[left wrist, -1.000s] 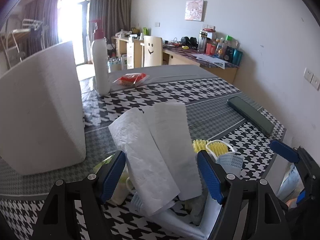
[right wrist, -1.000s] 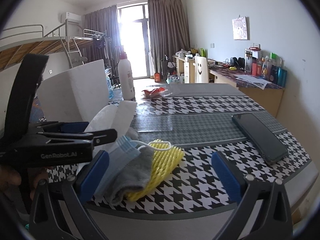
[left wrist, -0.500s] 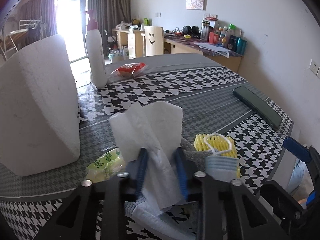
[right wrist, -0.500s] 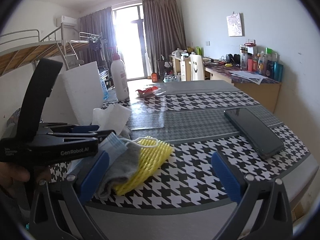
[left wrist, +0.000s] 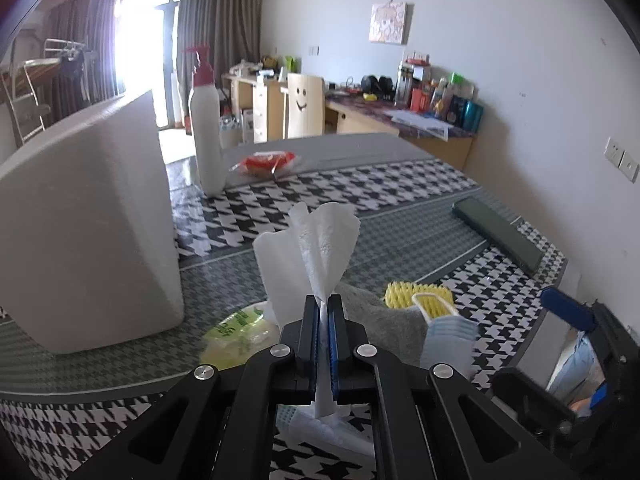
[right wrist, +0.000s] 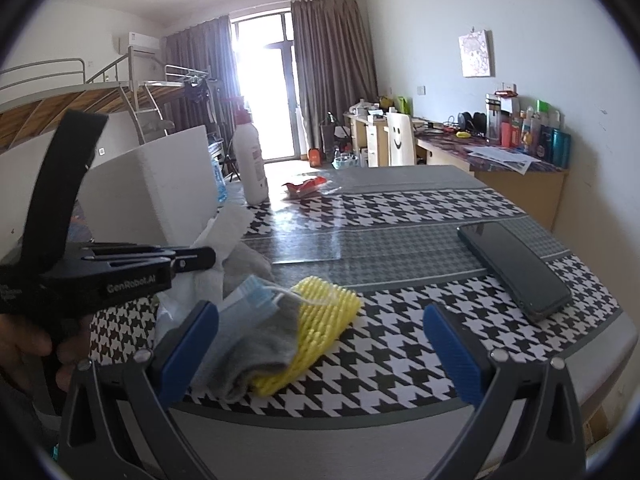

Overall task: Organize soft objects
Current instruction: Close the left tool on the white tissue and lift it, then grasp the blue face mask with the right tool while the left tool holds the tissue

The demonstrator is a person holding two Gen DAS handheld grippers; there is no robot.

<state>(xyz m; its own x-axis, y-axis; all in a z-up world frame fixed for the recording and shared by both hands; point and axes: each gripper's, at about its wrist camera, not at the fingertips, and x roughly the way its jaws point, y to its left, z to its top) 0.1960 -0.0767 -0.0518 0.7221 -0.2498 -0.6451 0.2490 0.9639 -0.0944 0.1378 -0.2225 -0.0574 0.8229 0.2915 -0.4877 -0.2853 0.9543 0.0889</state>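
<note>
On the left of the tabletop (left wrist: 400, 188) a white foam block (left wrist: 88, 224) stands upright, probably the place or barrier against which the soft things are being gathered; its far side is hidden. Just beside its foot lies a yellow-green packet (left wrist: 236, 334), its print too blurred to read. At the middle, the left hand-held gripper (left wrist: 323, 326) has just been closing, and its jaws now pinch a white paper towel (left wrist: 312, 252) that fans out above them, likely so it can be lifted off the heap alone. Beneath and to the right lie a grey sock (right wrist: 256, 340), a blue face mask (right wrist: 248, 296) and a yellow foam fruit net (right wrist: 320, 320), overlapping so their full shapes cannot be made out. The right hand-held gripper (right wrist: 316, 348) hangs wide open over this heap, holding nothing. Farther right a dark phone (right wrist: 516, 264) lies well apart.
</note>
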